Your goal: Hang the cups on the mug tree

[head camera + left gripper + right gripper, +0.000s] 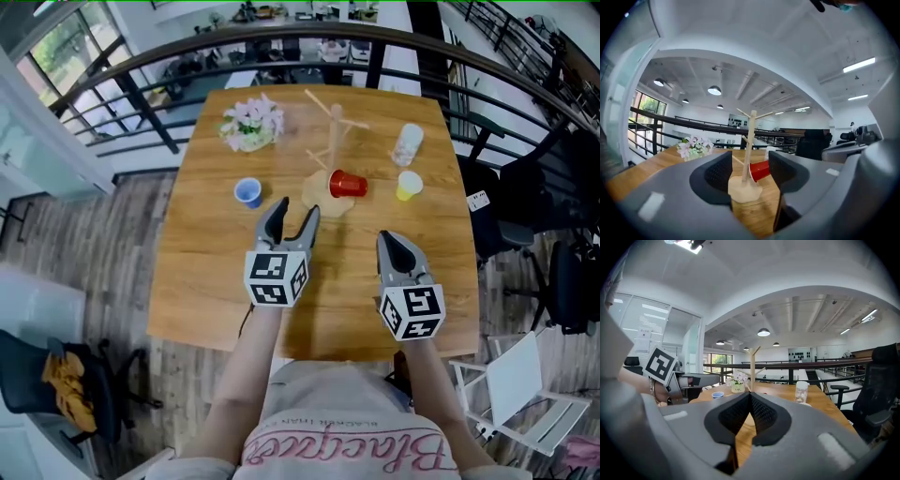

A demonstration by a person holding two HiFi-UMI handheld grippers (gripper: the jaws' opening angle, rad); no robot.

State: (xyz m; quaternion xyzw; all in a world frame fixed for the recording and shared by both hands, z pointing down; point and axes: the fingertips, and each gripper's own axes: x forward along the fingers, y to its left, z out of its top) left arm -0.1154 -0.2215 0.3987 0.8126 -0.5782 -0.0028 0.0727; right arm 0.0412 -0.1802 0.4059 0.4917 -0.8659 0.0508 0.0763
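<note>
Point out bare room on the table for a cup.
Bare: the table's near half, from blue cup and yellow cup to the near edge, though the left gripper and right gripper hover above it. Crowded: the far half, with flowers, mug tree bearing the red cup, and clear jar.

I see red cup, blue cup, yellow cup. Table brown woodgrain. My left claw grey, markers black-white.

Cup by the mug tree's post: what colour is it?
The cup is red; it shows best in the head view.
</note>
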